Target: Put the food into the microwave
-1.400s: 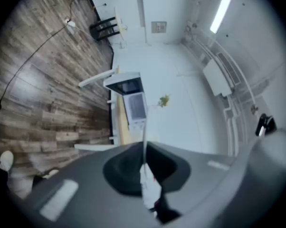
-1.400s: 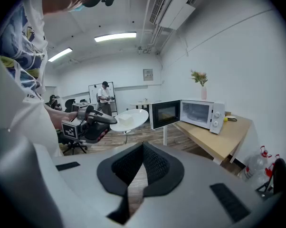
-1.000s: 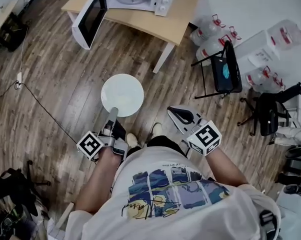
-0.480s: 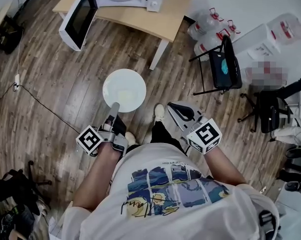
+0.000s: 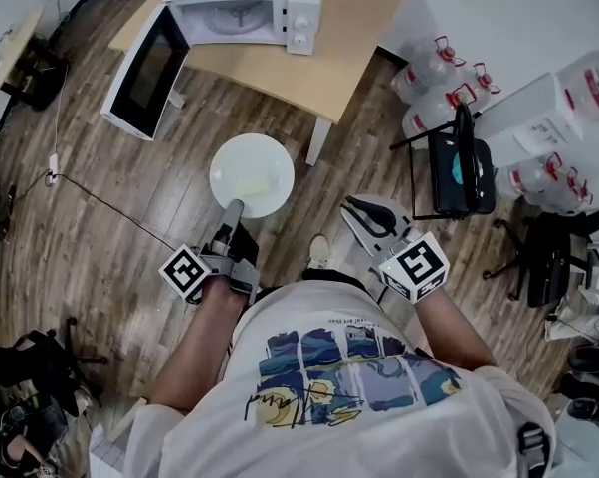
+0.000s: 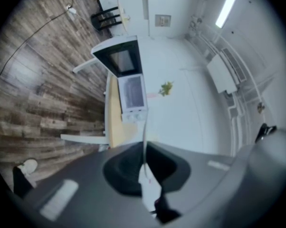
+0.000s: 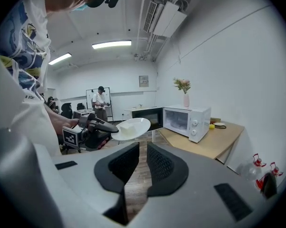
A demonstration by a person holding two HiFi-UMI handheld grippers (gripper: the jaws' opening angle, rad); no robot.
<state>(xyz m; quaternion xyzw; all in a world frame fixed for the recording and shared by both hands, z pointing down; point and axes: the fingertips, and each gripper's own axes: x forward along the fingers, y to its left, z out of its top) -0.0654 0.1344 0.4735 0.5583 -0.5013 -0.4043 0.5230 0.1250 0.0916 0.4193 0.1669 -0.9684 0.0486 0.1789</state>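
At twelve o'clock above the wooden floor (image 5: 100, 227), the left tongs (image 5: 232, 207) are clamped on the rim of a white plate (image 5: 252, 157) carrying a pale block of food (image 5: 254, 183). The right tongs (image 5: 364, 215), at four o'clock of the plate, stand slightly apart and empty. The microwave (image 5: 250, 13), with its door (image 5: 140, 73) open, sits on the table (image 5: 329, 68) at twelve.

The head view looked steeply down from above the person (image 5: 349, 386) onto the floor (image 5: 100, 197), table (image 5: 319, 73) and microwave (image 5: 248, 13). The left gripper view, rolled sideways, faced that microwave from well back — the right gripper view looked roughly level and shared microwave and table.
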